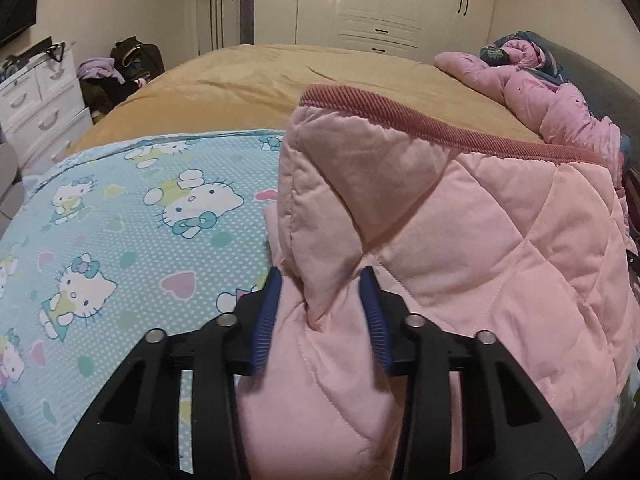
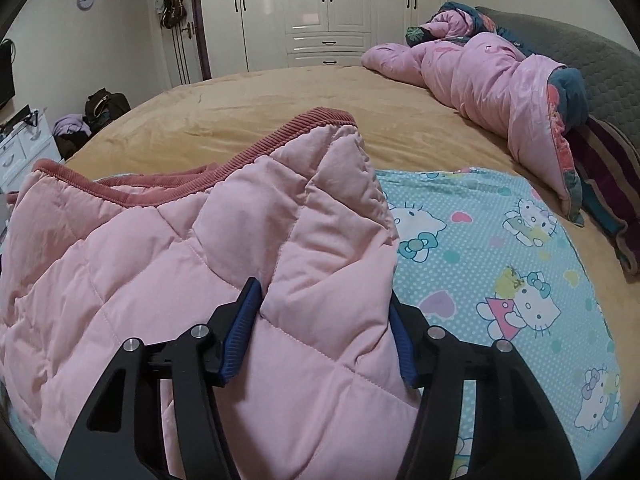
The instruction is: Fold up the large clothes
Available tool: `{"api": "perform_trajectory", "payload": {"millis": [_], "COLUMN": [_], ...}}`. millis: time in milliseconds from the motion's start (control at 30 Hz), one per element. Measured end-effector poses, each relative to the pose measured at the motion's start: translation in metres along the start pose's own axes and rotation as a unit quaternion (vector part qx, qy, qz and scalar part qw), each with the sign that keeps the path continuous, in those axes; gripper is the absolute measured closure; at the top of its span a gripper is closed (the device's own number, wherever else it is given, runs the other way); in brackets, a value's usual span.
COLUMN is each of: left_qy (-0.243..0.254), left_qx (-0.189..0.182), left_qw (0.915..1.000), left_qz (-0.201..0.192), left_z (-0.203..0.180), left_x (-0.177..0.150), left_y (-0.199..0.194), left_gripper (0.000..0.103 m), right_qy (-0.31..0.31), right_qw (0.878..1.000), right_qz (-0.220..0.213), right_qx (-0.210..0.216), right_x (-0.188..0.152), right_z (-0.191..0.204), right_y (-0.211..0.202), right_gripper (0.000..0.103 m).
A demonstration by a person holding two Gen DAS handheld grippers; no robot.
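Both our grippers, left (image 1: 324, 280) and right (image 2: 322, 292), pinch thick bunches of the pink jacket (image 1: 460, 240), raised over the sheet (image 1: 120, 208) on the bed (image 1: 248, 80). We should move them level, laying the fold flat.

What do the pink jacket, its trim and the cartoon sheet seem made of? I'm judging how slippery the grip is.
Pink jacket: padded, quilted woven shell with a matte look and stitched diamonds, likely cotton or polyester. Trim: ribbed like corduroy, darker pink. Cartoon sheet: thin, smooth printed cloth, fibre unclear.
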State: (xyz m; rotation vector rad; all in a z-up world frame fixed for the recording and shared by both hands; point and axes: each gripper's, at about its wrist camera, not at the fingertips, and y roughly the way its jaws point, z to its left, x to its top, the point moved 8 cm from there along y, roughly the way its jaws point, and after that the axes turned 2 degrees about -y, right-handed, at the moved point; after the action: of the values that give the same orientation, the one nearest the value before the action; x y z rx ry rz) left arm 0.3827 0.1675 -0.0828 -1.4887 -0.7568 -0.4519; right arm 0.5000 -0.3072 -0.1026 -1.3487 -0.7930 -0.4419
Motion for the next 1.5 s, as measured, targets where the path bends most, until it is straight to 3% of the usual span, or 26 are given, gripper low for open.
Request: {"api": "perform_trajectory", "payload": {"millis": [200, 267, 333, 433, 500, 567, 633, 733, 1000, 1233, 1500], "left_qy": [0.007, 0.016, 0.014, 0.005, 0.001, -0.006, -0.005, 0.000, -0.039, -0.034, -0.070], "left_qx": [0.003, 0.009, 0.010, 0.002, -0.001, -0.004, -0.001, -0.003, -0.043, -0.063, -0.059], "left_qw": [1.0000, 0.9998, 0.9998, 0.9999, 0.9999, 1.0000, 1.0000, 0.9999, 0.9966, 0.9870, 0.9803], "left_qz": [0.000, 0.003, 0.008, 0.012, 0.011, 0.006, 0.000, -0.012, -0.057, -0.144, -0.175], "left_z": [0.000, 0.000, 0.000, 0.002, 0.002, 0.001, -0.001, -0.004, 0.007, -0.005, 0.007], "left_x": [0.001, 0.000, -0.002, -0.004, -0.005, -0.007, -0.006, -0.002, 0.018, 0.032, 0.054], "left_y": [-0.001, 0.001, 0.005, 0.010, 0.013, 0.014, 0.011, 0.000, -0.049, -0.115, -0.124], "left_gripper": [0.076, 0.072, 0.060, 0.058, 0.059, 0.069, 0.087, 0.095, 0.097, 0.098, 0.098], "right_qy": [0.001, 0.003, 0.004, 0.009, 0.011, 0.007, 0.012, 0.019, 0.034, 0.057, 0.090], "right_qw": [1.000, 1.000, 1.000, 1.000, 1.000, 1.000, 1.000, 0.999, 0.995, 0.987, 0.973], "right_qz": [-0.001, 0.000, -0.001, 0.000, 0.001, -0.009, -0.023, -0.045, -0.082, -0.129, -0.180], "right_qx": [0.001, 0.005, 0.005, 0.010, 0.010, 0.014, 0.018, 0.022, 0.037, 0.078, 0.109], "right_x": [0.001, 0.002, 0.004, 0.007, 0.005, 0.005, 0.005, 0.007, 0.011, 0.024, 0.066], "right_z": [0.001, 0.002, 0.000, -0.001, 0.000, 0.004, 0.005, 0.003, -0.001, 0.005, 0.000], "right_y": [-0.002, -0.001, 0.000, 0.003, 0.004, 0.000, -0.008, -0.024, -0.060, -0.103, -0.134], "right_gripper": [0.048, 0.046, 0.040, 0.039, 0.044, 0.056, 0.064, 0.070, 0.074, 0.076, 0.078]}}
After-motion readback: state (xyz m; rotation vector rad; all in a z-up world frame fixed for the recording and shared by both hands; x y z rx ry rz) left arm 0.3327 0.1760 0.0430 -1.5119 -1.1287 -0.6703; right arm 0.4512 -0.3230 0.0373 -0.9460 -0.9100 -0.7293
